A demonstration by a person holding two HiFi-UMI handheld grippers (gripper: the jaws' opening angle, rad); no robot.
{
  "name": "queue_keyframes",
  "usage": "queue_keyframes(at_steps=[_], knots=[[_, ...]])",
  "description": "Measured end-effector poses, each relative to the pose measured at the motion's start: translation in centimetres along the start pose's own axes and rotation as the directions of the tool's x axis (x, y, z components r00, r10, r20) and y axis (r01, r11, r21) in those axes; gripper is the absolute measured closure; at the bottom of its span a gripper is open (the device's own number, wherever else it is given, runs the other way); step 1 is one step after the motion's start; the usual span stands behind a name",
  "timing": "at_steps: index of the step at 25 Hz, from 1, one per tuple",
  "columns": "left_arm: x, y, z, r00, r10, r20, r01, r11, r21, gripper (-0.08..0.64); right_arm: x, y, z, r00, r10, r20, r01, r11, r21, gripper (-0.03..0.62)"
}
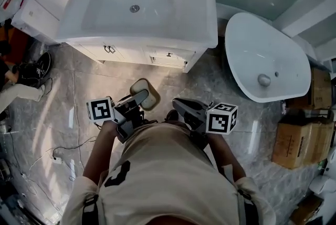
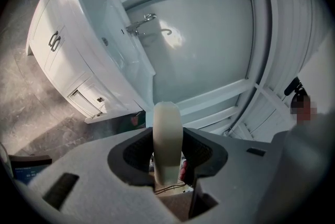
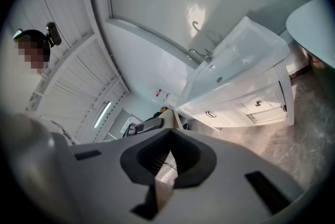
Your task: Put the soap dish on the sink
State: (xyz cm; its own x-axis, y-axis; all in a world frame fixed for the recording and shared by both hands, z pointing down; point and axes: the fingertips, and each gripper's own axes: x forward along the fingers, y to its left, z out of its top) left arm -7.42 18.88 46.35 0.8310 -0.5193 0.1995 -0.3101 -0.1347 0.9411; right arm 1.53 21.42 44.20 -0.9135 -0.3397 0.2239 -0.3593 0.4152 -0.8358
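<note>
The soap dish point(image 2: 167, 129) is clamped edge-on in the half-closed left gripper point(image 2: 167, 152), well short of the sink point(image 1: 203, 16). It should be levelled and set on the flat rim. The right gripper point(image 3: 168, 160) is closed, empty.

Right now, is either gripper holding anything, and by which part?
The left gripper clamps the soap dish by its near edge, held edge-on between the jaws; the right gripper is empty.
</note>
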Motion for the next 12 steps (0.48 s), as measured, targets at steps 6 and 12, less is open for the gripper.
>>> queue_keyframes(at_steps=[6,12], knots=[[3.4,-1.5,-1.5,0.999,-0.013,-0.041,0.013,1.000,-0.009,0.399,-2.1,-1.6,0.7,1.000,-0.008,0.002,0.008,1.000,0.026,0.581],[4.4,-1.6,-1.7,0.999,-0.015,-0.029,0.015,1.000,-0.009,0.399,-3.1,-3.3,0.7,0.999,-0.040,-0.007,0.041,0.997,0.070,0.581]])
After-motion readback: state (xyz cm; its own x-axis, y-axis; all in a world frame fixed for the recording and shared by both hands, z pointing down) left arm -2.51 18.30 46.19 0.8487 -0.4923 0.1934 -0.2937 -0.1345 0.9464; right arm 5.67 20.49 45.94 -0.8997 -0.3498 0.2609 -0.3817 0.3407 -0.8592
